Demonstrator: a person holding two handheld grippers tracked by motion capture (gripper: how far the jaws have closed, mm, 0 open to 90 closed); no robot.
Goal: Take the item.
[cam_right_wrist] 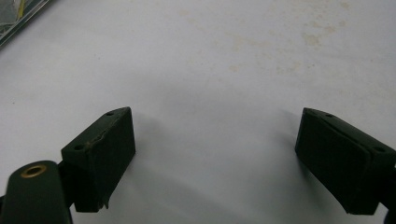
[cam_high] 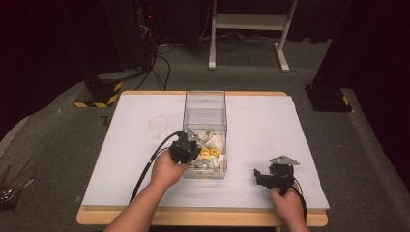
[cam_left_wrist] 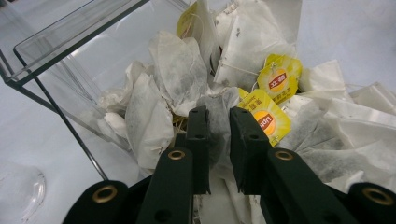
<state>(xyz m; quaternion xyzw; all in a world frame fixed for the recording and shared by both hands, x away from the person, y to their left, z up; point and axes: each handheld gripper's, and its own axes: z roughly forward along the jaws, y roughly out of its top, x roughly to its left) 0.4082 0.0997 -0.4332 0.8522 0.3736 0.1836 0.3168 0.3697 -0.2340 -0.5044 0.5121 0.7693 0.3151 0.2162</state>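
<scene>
A clear plastic box (cam_high: pixel 205 104) stands in the middle of the white table, with a heap of white tea bags (cam_high: pixel 216 143) and yellow tags (cam_high: pixel 205 153) in its near end. My left gripper (cam_high: pixel 193 145) reaches into the box from its left side. In the left gripper view the heap of tea bags (cam_left_wrist: pixel 177 70) lies in front of the jaws, and my left gripper (cam_left_wrist: pixel 218 119) is shut on one grey-white tea bag (cam_left_wrist: pixel 217 112); a yellow tag (cam_left_wrist: pixel 268 116) lies just right of it. My right gripper (cam_high: pixel 263 176) rests near the table's front right, open and empty (cam_right_wrist: pixel 215 149).
A small clear round lid or dish (cam_high: pixel 158 123) lies on the white table (cam_high: pixel 270 125) left of the box. The clear box wall (cam_left_wrist: pixel 56 60) stands close to the left of my left jaws. Dark stands and a white frame (cam_high: pixel 246 29) are on the floor beyond the table.
</scene>
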